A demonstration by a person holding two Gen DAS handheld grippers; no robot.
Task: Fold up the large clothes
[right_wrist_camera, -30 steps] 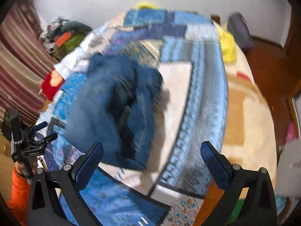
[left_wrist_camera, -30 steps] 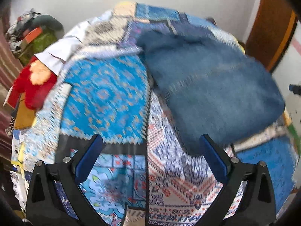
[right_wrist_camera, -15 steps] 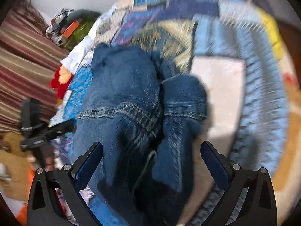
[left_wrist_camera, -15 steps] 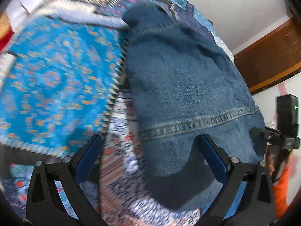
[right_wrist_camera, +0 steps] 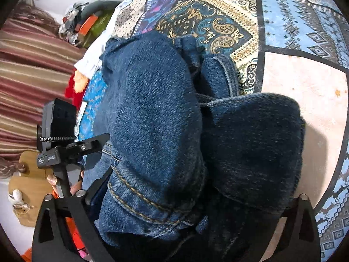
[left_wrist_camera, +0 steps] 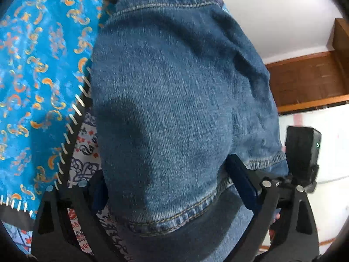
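Denim jeans (left_wrist_camera: 174, 100) were seen bunched on the patchwork bedspread (left_wrist_camera: 39, 65), filling both views. The left gripper (left_wrist_camera: 172, 187) was spread wide, its 2 fingers (left_wrist_camera: 242, 183) straddling the stitched hem. The right gripper (right_wrist_camera: 192, 209) was likewise apart, fingers mostly buried by folded denim (right_wrist_camera: 250, 148). The bedspread (right_wrist_camera: 305, 76) was visible beyond.
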